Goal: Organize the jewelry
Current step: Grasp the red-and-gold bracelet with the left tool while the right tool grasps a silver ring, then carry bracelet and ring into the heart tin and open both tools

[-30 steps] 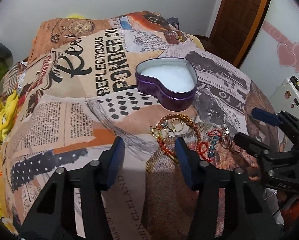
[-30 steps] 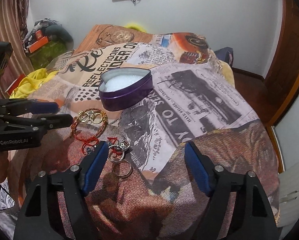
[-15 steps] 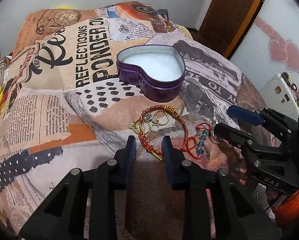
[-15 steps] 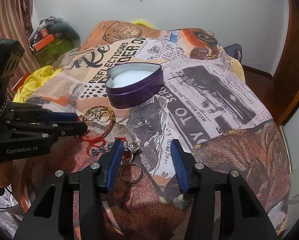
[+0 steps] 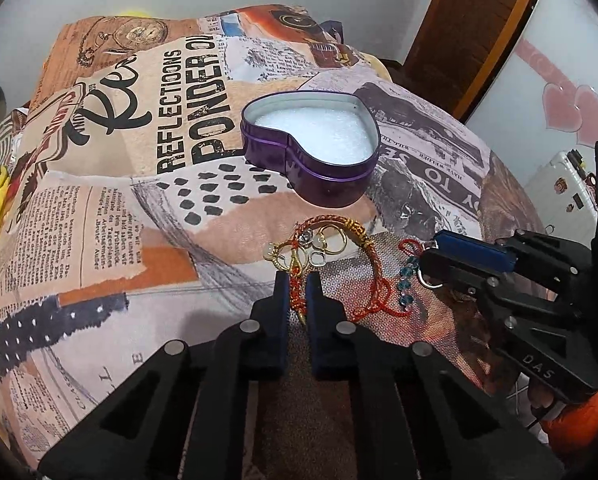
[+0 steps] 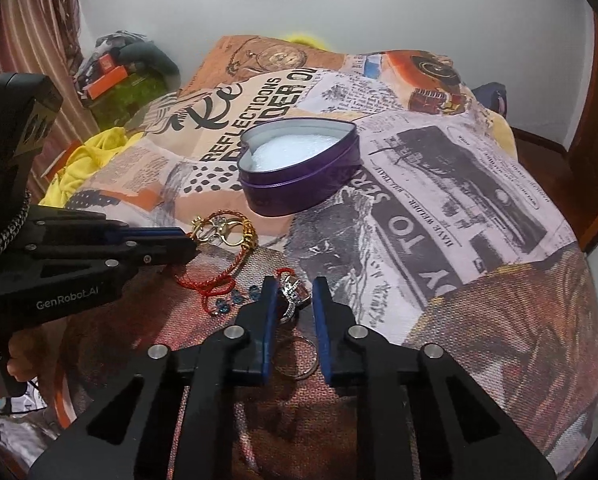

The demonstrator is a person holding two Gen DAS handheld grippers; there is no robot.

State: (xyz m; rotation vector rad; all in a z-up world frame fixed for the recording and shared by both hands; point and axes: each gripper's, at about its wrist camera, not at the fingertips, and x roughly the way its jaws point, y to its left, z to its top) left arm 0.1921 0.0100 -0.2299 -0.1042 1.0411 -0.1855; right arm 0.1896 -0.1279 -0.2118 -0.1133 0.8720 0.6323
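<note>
Now, on a bed (image 5: 99, 208) draped in a newsprint-collage blanket (image 6: 439, 208), two hand-held grippers work a small heap of jewelry. Seen from the left wrist camera, the left gripper (image 5: 297, 280) has its blue-padded fingers drawn close together on the near end of a red-and-gold braided bracelet (image 5: 373, 256), whose beaded cord runs between the pads. Several gold rings (image 5: 331, 240) lie tangled inside the bracelet's loop at about 12 o'clock from the fingertips. A red cord with blue beads (image 5: 407, 280) lies at 3 o'clock, just beside the tip of the right gripper (image 5: 427, 258), which enters from the right edge. From the right wrist camera, the right gripper (image 6: 293, 290) stands narrowly parted around a silver ring with a dark stone (image 6: 293, 294); whether the pads touch it cannot be told. A plain hoop ring (image 6: 299, 360) lies on the blanket nearer the camera, between the fingers. An open purple heart-shaped tin (image 5: 313, 152), lined in white, sits at 12 o'clock beyond the jewelry, apart from it.
</note>
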